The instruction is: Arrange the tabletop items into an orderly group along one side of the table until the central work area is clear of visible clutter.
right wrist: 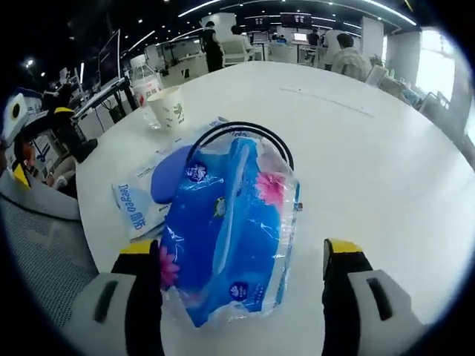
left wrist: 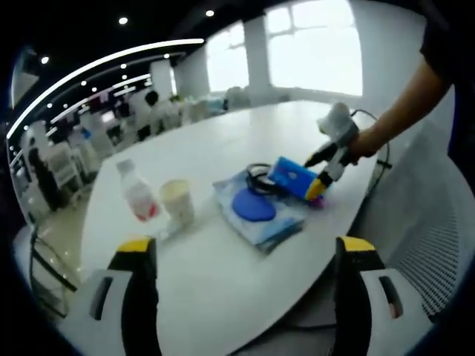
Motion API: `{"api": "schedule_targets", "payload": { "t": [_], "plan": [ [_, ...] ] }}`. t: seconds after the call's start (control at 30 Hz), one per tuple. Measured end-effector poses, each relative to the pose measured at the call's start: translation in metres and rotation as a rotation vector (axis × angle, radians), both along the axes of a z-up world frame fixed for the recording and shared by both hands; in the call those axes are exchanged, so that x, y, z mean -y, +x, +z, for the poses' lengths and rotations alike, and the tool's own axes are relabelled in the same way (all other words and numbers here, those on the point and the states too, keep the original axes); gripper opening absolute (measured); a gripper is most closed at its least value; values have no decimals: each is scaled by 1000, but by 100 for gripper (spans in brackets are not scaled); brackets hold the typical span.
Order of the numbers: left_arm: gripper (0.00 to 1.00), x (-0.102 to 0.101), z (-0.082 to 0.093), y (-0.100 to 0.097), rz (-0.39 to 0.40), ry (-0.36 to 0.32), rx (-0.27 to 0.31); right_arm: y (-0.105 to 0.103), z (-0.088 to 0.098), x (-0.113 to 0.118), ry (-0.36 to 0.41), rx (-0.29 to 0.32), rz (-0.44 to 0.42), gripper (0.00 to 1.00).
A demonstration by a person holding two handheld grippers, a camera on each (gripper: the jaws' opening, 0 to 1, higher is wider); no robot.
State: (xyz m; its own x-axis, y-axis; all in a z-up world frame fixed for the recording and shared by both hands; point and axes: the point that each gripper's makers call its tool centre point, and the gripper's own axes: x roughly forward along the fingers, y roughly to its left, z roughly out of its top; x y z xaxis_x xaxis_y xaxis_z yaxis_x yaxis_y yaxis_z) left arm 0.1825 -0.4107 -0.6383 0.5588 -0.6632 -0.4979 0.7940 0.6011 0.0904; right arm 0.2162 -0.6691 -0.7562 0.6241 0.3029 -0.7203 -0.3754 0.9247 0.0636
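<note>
Two jaws flank tissue pack [right wrist: 230, 230].

Both hand-held grippers [left wrist: 241, 256] [right wrist: 237, 259] hold jaws spread wide.

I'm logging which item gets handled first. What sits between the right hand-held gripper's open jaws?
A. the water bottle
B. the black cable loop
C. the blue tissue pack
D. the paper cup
C: in the right gripper view the blue tissue pack lies between the open jaws of the right hand-held gripper, while the paper cup and water bottle stand farther off.
</note>
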Motion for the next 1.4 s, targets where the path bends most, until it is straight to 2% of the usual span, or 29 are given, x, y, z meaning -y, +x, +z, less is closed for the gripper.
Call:
{"api": "schedule_targets", "payload": {
  "t": [0.4,0.53,0.9,1.1,1.4],
  "plan": [
    [96,1,-3,-2,-11,13,-10,1,16,-5,2,79,-16,61],
    [95,1,-3,-2,-14,14,-12,1,19,-5,0,91,-20,44],
    [94,0,-3,-1,-12,9,-8,2,22,-3,-39,99,-1,11],
    [94,0,-3,-1,-12,9,-9,2,23,-1,-57,102,7,1],
    [94,1,-3,-2,-19,9,-11,3,26,1,-72,116,10,0]
  ]
}}
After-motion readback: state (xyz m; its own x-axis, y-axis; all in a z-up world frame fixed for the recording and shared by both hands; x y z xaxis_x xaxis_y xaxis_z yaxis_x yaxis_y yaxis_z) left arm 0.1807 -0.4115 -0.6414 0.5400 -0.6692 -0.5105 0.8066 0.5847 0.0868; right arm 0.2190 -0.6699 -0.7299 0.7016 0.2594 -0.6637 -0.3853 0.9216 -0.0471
